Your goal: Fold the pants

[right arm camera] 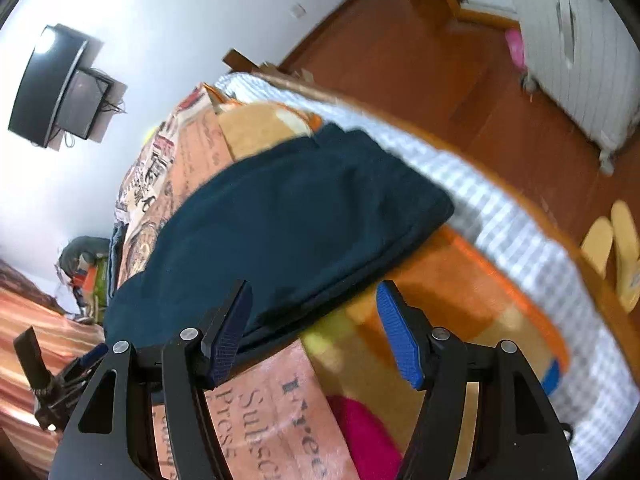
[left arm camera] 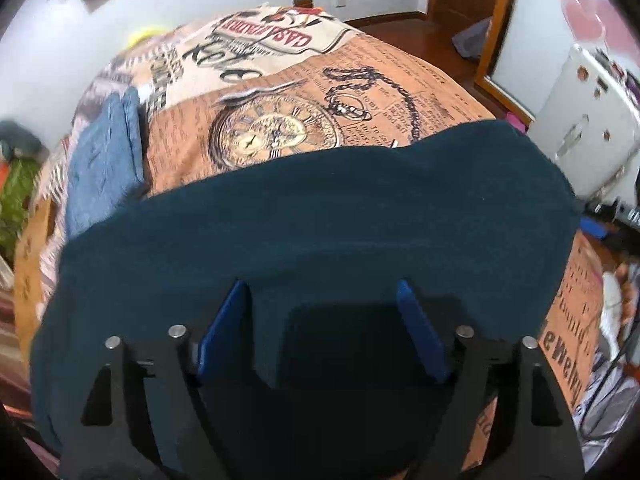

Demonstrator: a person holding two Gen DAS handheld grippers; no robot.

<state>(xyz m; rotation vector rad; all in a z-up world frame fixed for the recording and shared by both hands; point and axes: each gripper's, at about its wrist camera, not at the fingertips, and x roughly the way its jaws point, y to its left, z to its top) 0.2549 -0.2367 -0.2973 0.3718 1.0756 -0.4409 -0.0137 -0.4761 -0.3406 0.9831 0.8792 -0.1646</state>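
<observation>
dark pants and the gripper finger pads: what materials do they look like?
Pants: likely soft matte knit, fleece or jersey; no sheen, fuzzy edges, thick soft fold lines. Blur leaves the weave open.
Right gripper pads: blue, probably rubber or textured plastic; fine gridded surface shows. Left gripper pads look the same blue.

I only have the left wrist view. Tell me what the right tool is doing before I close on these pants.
Observer: The right tool is open, with nothing gripped between its fingers.
Operator: Report where it sits against the pants.
Observer: It is at the layered edge of the pants. One finger shows in front of that edge, and the other is over an orange blanket.
Operator: Say what lies past the bed on that side.
Observer: A pair of yellow slippers on the wood floor.
</observation>
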